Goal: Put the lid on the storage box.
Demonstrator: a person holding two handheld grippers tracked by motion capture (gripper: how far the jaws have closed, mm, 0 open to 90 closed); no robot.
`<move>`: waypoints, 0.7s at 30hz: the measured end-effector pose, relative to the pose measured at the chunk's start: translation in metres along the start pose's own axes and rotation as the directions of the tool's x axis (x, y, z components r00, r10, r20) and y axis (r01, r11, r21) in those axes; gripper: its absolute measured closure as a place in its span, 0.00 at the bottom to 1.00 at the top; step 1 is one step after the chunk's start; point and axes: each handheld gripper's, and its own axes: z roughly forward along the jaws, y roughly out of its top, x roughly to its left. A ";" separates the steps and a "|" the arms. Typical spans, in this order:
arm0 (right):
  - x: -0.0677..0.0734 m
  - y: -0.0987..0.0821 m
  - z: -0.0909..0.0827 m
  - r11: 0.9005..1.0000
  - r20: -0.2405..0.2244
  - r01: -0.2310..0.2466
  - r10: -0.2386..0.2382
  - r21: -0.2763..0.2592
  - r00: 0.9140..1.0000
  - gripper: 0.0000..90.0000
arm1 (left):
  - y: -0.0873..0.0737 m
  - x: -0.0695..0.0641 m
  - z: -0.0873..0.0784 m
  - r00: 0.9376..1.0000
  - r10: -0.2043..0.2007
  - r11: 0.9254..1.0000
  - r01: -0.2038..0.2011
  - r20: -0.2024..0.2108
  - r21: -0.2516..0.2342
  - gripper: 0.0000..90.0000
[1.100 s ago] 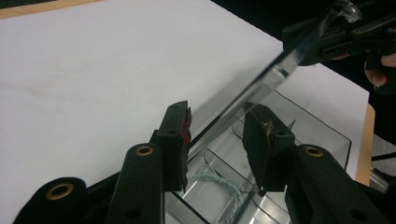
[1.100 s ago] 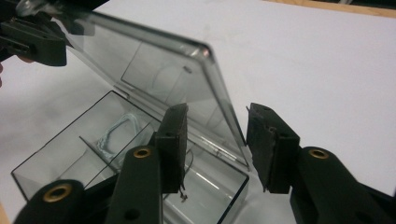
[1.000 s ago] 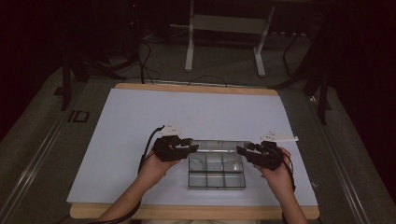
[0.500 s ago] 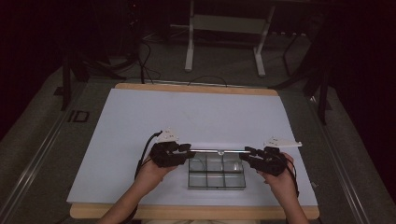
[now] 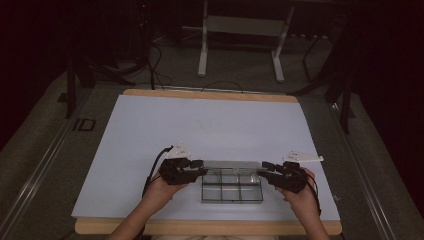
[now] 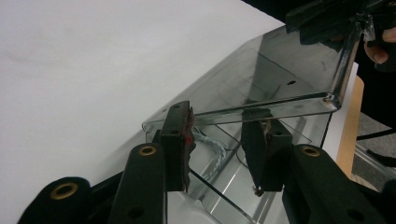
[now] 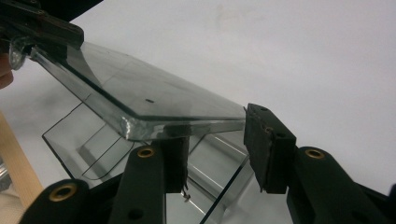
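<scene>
A clear compartment box (image 5: 232, 192) sits near the table's front edge. Its clear lid (image 5: 232, 164) is raised over the back of the box and slopes, with one hand at each end. In the left gripper view, the lid (image 6: 280, 70) lies across my left gripper (image 6: 224, 135). One pad touches its end edge and the other is under it. My right gripper (image 7: 215, 140) meets the lid (image 7: 154, 100) the same way. In the high view the left gripper (image 5: 199, 169) and right gripper (image 5: 266, 171) flank the box. A bit of string (image 6: 210, 147) lies in one compartment.
The white table sheet (image 5: 210, 125) stretches away behind the box. The wooden table edge (image 5: 200, 227) runs just in front of the hands. Cables and a stand's legs (image 5: 240, 45) lie on the floor beyond the table.
Both hands and the lid between them have shifted slightly toward the near edge. The box has stayed where it was.
</scene>
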 end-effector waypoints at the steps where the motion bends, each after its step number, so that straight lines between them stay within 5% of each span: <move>1: 0.000 -0.001 0.000 1.000 -0.001 0.000 0.000 0.003 1.000 0.68 | 0.000 0.000 0.000 1.000 0.000 1.000 0.000 0.000 0.000 0.70; 21: -0.003 -0.016 0.005 0.999 -0.019 -0.020 0.021 0.037 1.000 0.67 | -0.014 0.002 0.006 1.000 -0.003 0.999 0.002 0.022 0.033 0.66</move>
